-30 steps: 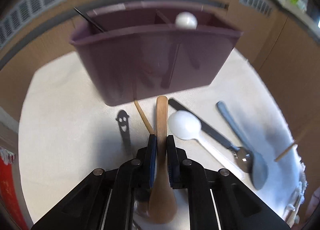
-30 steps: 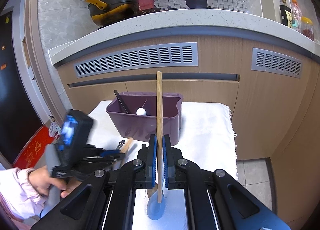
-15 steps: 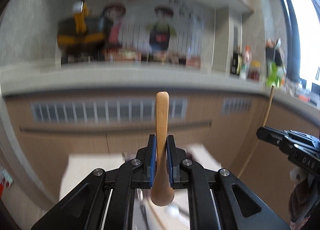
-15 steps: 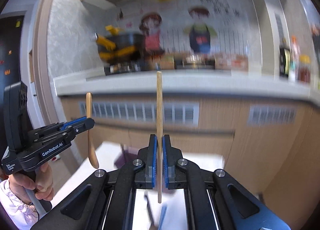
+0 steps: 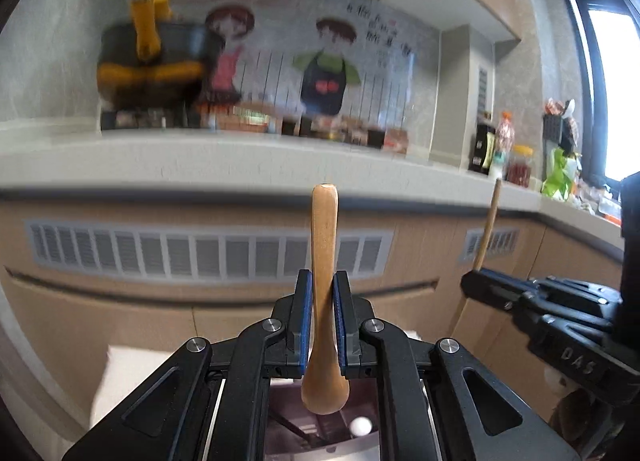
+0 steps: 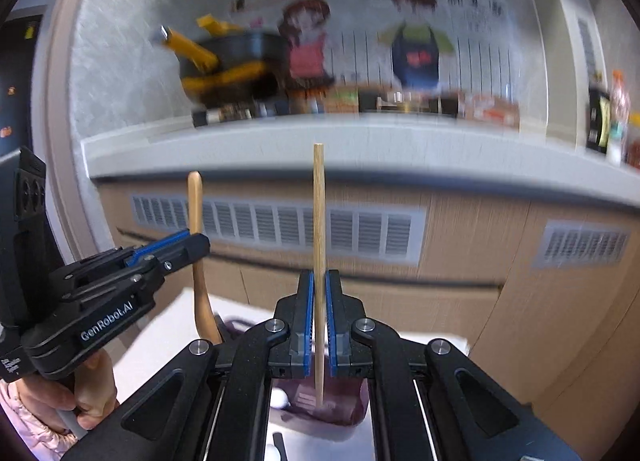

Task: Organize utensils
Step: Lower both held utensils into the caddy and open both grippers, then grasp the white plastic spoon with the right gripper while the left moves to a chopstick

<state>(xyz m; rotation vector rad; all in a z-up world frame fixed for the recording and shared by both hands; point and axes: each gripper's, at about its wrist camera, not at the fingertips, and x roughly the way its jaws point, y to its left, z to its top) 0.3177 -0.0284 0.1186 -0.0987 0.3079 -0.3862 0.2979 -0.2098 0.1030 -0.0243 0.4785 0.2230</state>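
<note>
My left gripper [image 5: 322,281] is shut on a wooden spoon [image 5: 324,261], held upright with its handle end up and its bowl hanging below the pads. My right gripper [image 6: 319,281] is shut on a thin wooden chopstick [image 6: 319,221], also upright. Each gripper shows in the other's view: the right gripper [image 5: 472,281] with the chopstick [image 5: 486,237] at the right, the left gripper [image 6: 200,247] with the spoon [image 6: 196,221] at the left. Below both sits the purple utensil caddy [image 6: 344,413], with a white spoon [image 5: 361,426] inside it.
A white cloth-covered table [image 6: 168,333] carries the caddy. Behind it stands a wood-panelled counter front with vent grilles [image 5: 200,253]. A person's hand in a pink sleeve [image 6: 36,413] holds the left gripper. A black and yellow pot [image 6: 232,65] and jars sit on the counter.
Both grippers rose from the table with their utensils and tilted up. The view swung from the tabletop and caddy to the counter and wall. The two grippers drew closer together over the caddy.
</note>
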